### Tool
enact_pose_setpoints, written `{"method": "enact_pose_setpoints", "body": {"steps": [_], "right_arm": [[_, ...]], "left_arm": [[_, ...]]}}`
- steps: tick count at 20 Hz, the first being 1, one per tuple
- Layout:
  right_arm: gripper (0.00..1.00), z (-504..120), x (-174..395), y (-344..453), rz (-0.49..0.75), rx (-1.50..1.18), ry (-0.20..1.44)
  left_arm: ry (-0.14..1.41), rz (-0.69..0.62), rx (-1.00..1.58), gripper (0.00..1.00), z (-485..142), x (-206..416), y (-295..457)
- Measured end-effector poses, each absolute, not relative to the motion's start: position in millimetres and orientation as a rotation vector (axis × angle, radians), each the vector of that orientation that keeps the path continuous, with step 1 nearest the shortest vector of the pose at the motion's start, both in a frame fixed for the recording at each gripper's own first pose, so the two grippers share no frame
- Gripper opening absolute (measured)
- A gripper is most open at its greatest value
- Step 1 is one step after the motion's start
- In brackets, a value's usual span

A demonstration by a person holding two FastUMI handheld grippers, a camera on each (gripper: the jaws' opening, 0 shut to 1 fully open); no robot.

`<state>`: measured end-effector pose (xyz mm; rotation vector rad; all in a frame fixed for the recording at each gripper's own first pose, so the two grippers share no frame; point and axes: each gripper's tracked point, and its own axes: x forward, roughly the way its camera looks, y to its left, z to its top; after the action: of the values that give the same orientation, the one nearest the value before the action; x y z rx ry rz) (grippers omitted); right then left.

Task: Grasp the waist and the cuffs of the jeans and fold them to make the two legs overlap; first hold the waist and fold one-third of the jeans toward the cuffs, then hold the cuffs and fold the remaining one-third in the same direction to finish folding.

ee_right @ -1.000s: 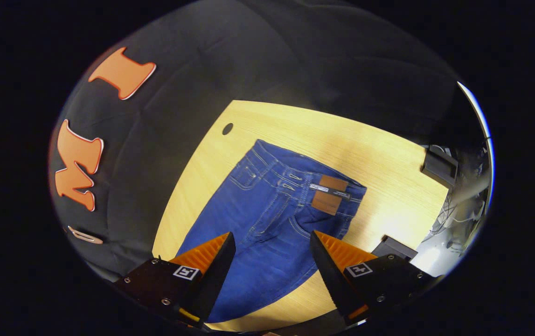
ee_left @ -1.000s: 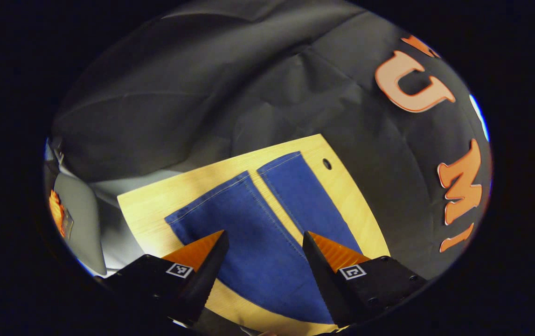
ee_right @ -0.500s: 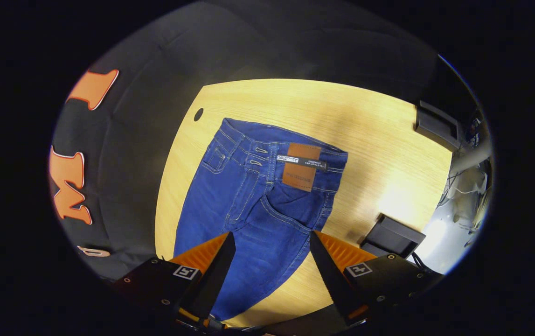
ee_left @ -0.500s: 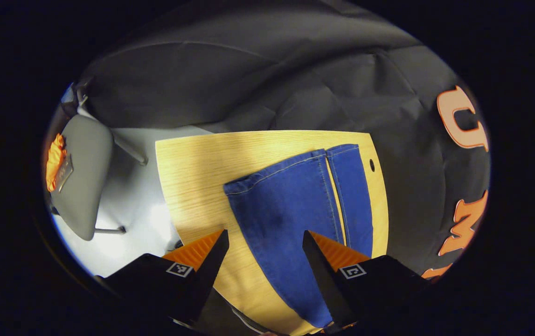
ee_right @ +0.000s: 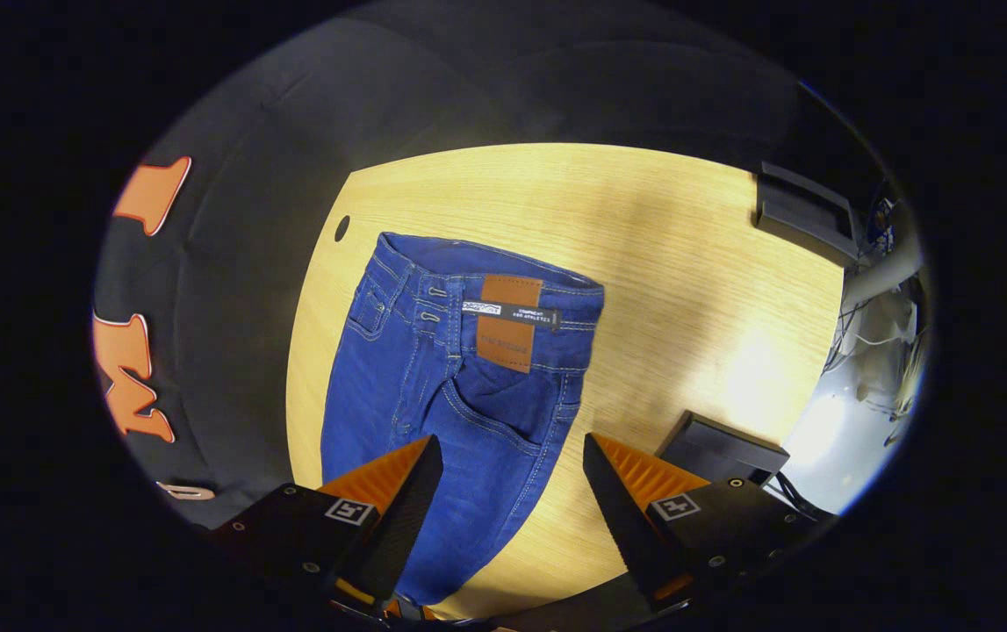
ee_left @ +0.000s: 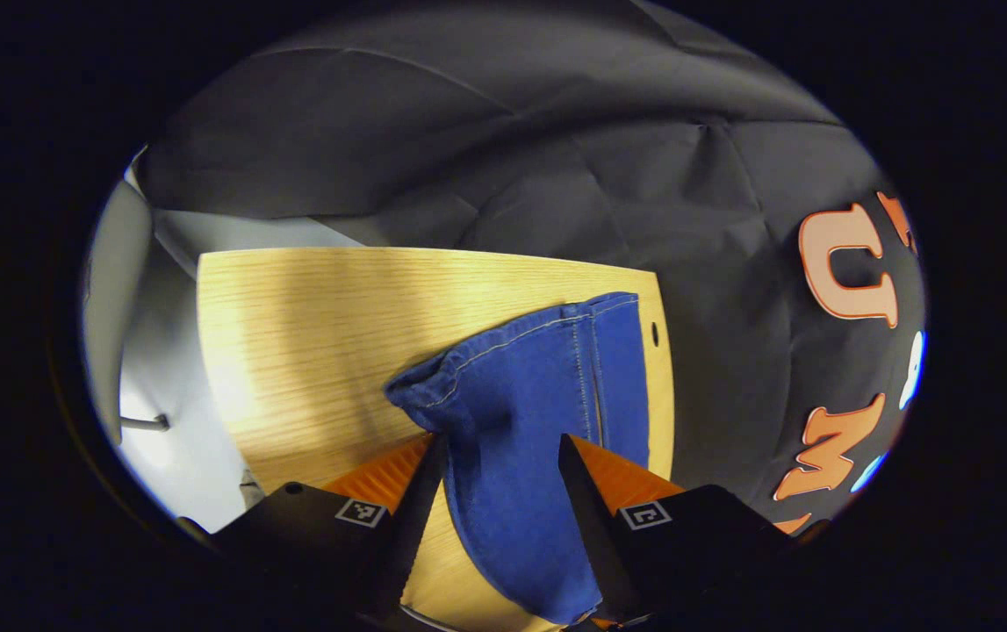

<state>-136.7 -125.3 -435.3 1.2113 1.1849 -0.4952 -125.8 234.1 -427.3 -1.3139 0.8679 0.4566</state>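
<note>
Pinching the near leg's cuff (ee_left: 433, 386), the left claw (ee_left: 494, 491) could drop it; the right claw (ee_right: 512, 491) gapes above the waist (ee_right: 485, 281), holding nothing.

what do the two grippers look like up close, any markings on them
Each gripper ends in two wedge-shaped fingers with ribbed inner faces, tapering to points. The left gripper and right gripper both sit on dark, blocky bodies with small screws. Every finger base carries a small square black-and-white tag. No cables or sleeves can be made out.
</note>
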Motion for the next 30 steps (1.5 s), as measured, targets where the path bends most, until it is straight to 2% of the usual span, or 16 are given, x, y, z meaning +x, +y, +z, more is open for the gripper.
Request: {"method": "enact_pose_setpoints", "body": {"steps": [2, 5, 6, 7, 8, 10, 11, 12, 13, 14, 17, 18, 22, 27, 28, 30], "right_arm": [[0.98, -440.1, -140.2, -129.9, -0.511, 1.214, 1.168], [1.0, -454.0, -143.8, -133.3, -0.523, 1.198, 1.169], [1.0, -453.9, -138.9, -132.7, -0.511, 1.221, 1.158], [0.97, -453.5, -128.1, -131.7, -0.503, 1.25, 1.117], [0.97, -455.5, -118.8, -131.8, -0.496, 1.28, 1.088], [0.98, -458.6, -106.8, -130.4, -0.488, 1.315, 1.06], [0.96, -459.6, -103.7, -129.9, -0.483, 1.316, 1.052], [0.94, -462.3, -102.8, -129.4, -0.485, 1.307, 1.052], [0.81, -465.4, -104.5, -128.7, -0.491, 1.301, 1.059], [0.78, -471.1, -106.0, -129.4, -0.509, 1.29, 1.067], [0.28, -475.7, -110.9, -132.8, -0.58, 1.304, 1.072], [0.19, -475.0, -113.2, -134.0, -0.588, 1.297, 1.061], [0.07, -477.1, -110.6, -131.6, -0.583, 1.297, 1.053], [0.07, -453.0, -112.4, -139.0, -0.498, 1.279, 1.04], [0.12, -447.8, -109.7, -138.8, -0.486, 1.301, 1.036], [0.07, -432.9, -103.5, -140.7, -0.456, 1.304, 1.037]], "left_arm": [[0.85, 0.442, -1.333, 0.81, -432.0, -119.8, 235.3], [0.82, 0.434, -1.372, 0.6, -440.5, -102.2, 233.2], [0.823, 0.435, -1.37, 0.57, -445.0, -98.6, 231.6], [0.825, 0.423, -1.366, 0.46, -446.0, -93.9, 228.2], [0.847, 0.42, -1.357, 0.43, -449.0, -93.6, 225.5], [0.876, 0.417, -1.344, 0.24, -455.8, -90.3, 223.6], [0.88, 0.408, -1.332, 0.14, -454.6, -88.9, 223.1], [0.902, 0.435, -1.324, 0.14, -458.4, -93.6, 222.6], [0.898, 0.44, -1.303, 0.02, -457.1, -90.2, 225.4], [0.91, 0.439, -1.287, 0.04, -455.9, -89.4, 229.8], [0.924, 0.436, -1.234, 0.03, -449.4, -91.6, 225.1], [0.922, 0.437, -1.227, 0.03, -446.1, -91.5, 227.1], [0.918, 0.462, -1.213, 0.03, -436.5, -95.5, 226.6], [0.906, 0.476, -1.183, 0.03, -403.3, -116.5, 228.8], [0.9, 0.472, -1.172, 0.03, -392.4, -116.8, 227.7], [0.877, 0.444, -1.13, 0.03, -364.5, -110.8, 223.1]]}}
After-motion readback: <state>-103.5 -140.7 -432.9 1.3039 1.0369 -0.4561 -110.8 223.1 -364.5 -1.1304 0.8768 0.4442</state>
